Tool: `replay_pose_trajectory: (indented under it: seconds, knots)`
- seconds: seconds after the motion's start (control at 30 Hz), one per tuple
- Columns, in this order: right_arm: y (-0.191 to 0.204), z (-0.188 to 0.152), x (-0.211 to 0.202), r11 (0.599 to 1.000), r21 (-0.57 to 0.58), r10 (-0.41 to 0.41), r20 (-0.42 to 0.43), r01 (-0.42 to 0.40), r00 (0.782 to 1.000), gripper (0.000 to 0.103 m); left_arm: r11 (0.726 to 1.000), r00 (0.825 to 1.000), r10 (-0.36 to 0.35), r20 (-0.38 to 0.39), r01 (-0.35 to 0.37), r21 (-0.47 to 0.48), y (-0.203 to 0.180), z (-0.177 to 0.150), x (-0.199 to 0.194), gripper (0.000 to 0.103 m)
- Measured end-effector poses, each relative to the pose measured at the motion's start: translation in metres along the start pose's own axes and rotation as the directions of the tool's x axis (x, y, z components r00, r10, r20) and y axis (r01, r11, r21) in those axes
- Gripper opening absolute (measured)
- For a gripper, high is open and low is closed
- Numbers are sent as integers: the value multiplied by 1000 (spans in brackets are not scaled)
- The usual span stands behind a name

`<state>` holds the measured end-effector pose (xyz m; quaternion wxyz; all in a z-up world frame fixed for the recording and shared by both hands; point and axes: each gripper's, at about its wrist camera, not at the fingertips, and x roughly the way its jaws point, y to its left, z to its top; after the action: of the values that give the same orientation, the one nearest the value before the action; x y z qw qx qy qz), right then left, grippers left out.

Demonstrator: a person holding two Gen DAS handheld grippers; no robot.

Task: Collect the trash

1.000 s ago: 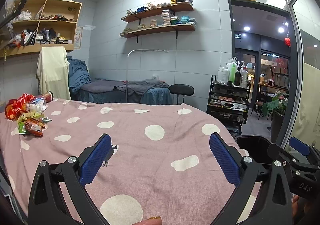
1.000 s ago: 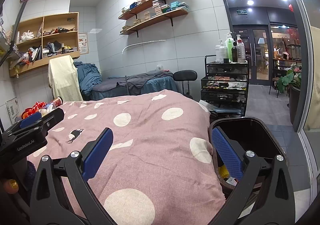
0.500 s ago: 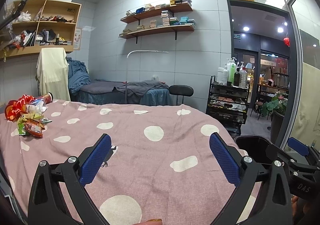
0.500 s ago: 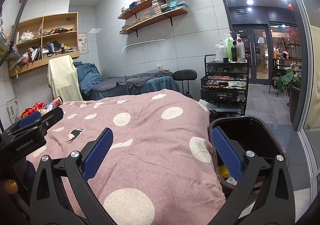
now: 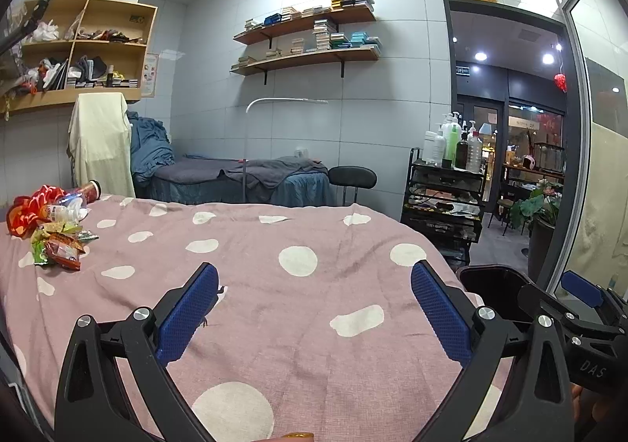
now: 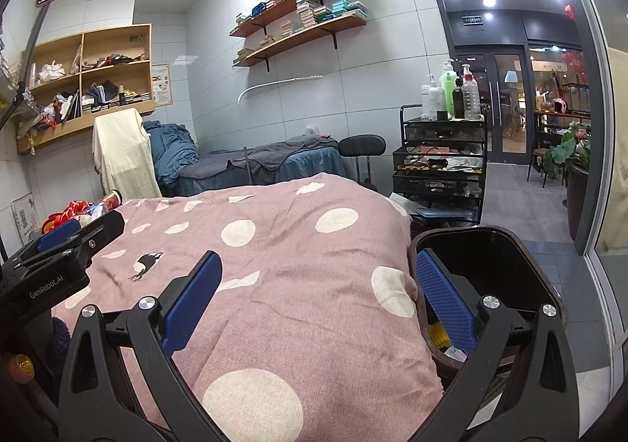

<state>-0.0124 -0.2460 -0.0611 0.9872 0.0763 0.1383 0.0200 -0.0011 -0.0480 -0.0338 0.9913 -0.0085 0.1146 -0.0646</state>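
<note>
A heap of trash (image 5: 51,224) lies at the far left of the pink dotted bedspread (image 5: 298,285): red and green snack wrappers, a clear plastic bottle and a red can. It also shows small in the right wrist view (image 6: 84,208). A dark bin (image 6: 490,269) stands at the bed's right edge, with some scraps at its bottom; it also shows in the left wrist view (image 5: 494,293). My left gripper (image 5: 314,308) is open and empty above the bed's middle. My right gripper (image 6: 318,296) is open and empty, with its right finger over the bin's rim.
A black trolley (image 5: 443,202) with bottles stands beyond the bed on the right, by an open doorway. A black stool (image 5: 351,177) and a grey-blue massage bed (image 5: 235,183) stand behind. A cream cloth (image 5: 102,143) hangs at the back left.
</note>
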Motion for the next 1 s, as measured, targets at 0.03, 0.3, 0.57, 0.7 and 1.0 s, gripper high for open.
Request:
replay_pose_trajectory:
  seconds: [0.03, 0.3, 0.57, 0.7, 1.0]
  knots:
    - [0, -1, 0, 1000, 1, 0, -1, 0, 1000, 98, 1000, 1000, 0, -1, 0, 2, 0, 0, 0, 98]
    - [0, -2, 1, 1000, 3, -1, -4, 1, 1000, 97, 1000, 1000, -6, 0, 6, 10, -2, -2, 0, 98]
    - [1, -2, 1, 1000, 4, -1, -4, 1, 1000, 97, 1000, 1000, -8, -2, 8, 8, -2, -2, 0, 98]
    - [1, -3, 0, 1000, 5, -1, -3, 1, 1000, 98, 1000, 1000, -7, -2, 7, 8, -2, -2, 0, 98]
    - [1, -5, 3, 1000, 12, -2, -12, 2, 1000, 98, 1000, 1000, -1, -10, 1, 4, -1, -3, 1, 98]
